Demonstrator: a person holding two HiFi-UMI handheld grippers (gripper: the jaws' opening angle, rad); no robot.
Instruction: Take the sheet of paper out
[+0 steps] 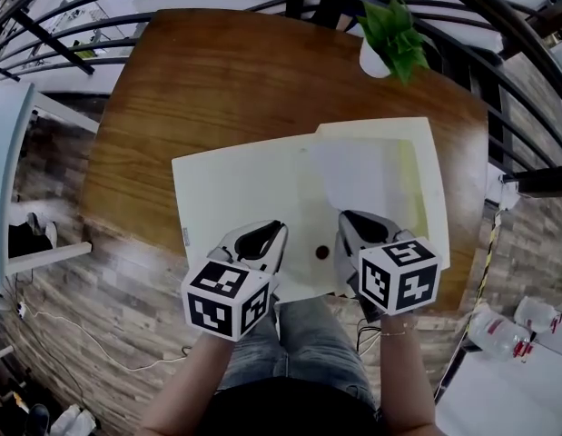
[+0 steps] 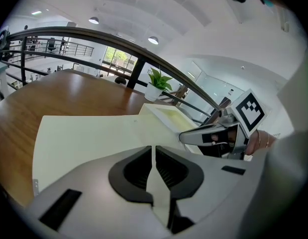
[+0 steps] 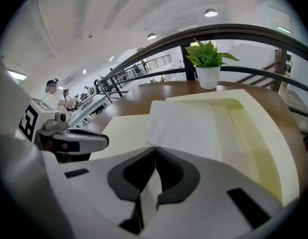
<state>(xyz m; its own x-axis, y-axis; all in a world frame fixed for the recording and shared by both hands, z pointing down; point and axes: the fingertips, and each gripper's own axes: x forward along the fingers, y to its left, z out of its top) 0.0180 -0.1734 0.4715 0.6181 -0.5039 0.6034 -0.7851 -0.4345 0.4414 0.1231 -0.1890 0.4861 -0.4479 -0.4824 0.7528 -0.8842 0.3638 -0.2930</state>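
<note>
A cream folder (image 1: 235, 189) lies open on the wooden table (image 1: 217, 71). Its flat cover spreads to the left and its pocket half (image 1: 424, 175) lies to the right. A white sheet of paper (image 1: 358, 175) sits half over the pocket, and its near corner is lifted. My right gripper (image 1: 356, 228) is shut on that near edge of the sheet (image 3: 188, 126). Pinching the cover's (image 2: 89, 133) near edge, my left gripper (image 1: 265, 241) is also shut. The right gripper (image 2: 213, 136) shows in the left gripper view, and the left gripper (image 3: 74, 141) in the right gripper view.
A potted green plant (image 1: 389, 34) stands at the table's far right edge. A dark round snap (image 1: 322, 252) sits on the folder between the grippers. Black curved railings (image 1: 498, 71) run round the table's far and right sides. The person's legs are under the near edge.
</note>
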